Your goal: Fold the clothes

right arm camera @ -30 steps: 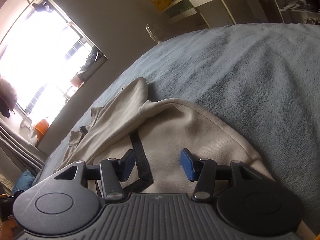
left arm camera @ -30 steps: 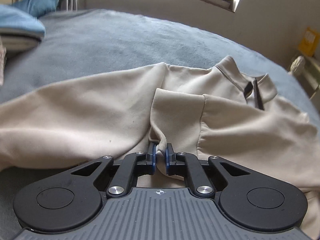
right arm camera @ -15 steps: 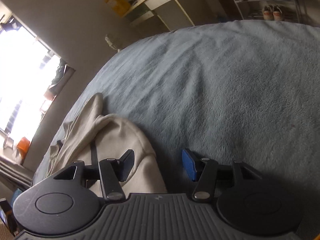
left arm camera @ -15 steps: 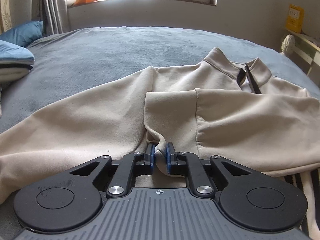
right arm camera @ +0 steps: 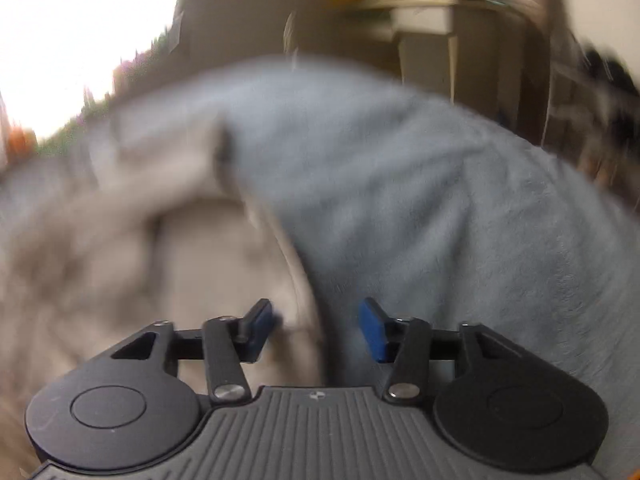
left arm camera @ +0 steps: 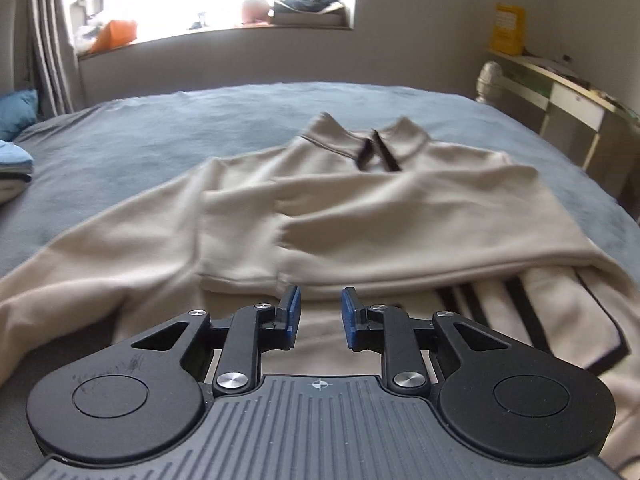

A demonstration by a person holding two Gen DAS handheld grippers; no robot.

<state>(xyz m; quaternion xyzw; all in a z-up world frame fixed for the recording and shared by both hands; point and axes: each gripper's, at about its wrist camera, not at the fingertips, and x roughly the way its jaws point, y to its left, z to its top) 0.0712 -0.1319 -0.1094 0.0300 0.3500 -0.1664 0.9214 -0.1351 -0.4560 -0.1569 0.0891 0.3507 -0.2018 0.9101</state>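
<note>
A beige zip-neck sweatshirt (left arm camera: 360, 216) lies on the grey-blue bed cover (left arm camera: 140, 148), collar away from me. One sleeve is folded across its chest, its cuff (left arm camera: 240, 248) just beyond my left gripper (left arm camera: 320, 314), which is open and empty. The other sleeve (left arm camera: 80, 264) stretches to the left. In the blurred right wrist view the sweatshirt's edge (right arm camera: 240, 272) lies to the left, and my right gripper (right arm camera: 316, 330) is open and empty over that edge and the cover (right arm camera: 460, 220).
A beige garment with black stripes (left arm camera: 540, 312) lies under the sweatshirt at the right. Folded blue clothes (left arm camera: 12, 168) sit at the left edge of the bed. A window sill (left arm camera: 216, 32) and a desk (left arm camera: 560, 88) stand beyond the bed.
My left gripper has opened and let go of the sleeve cuff, which now lies flat across the chest. The right gripper, still open, has swung quickly; its view is blurred.
</note>
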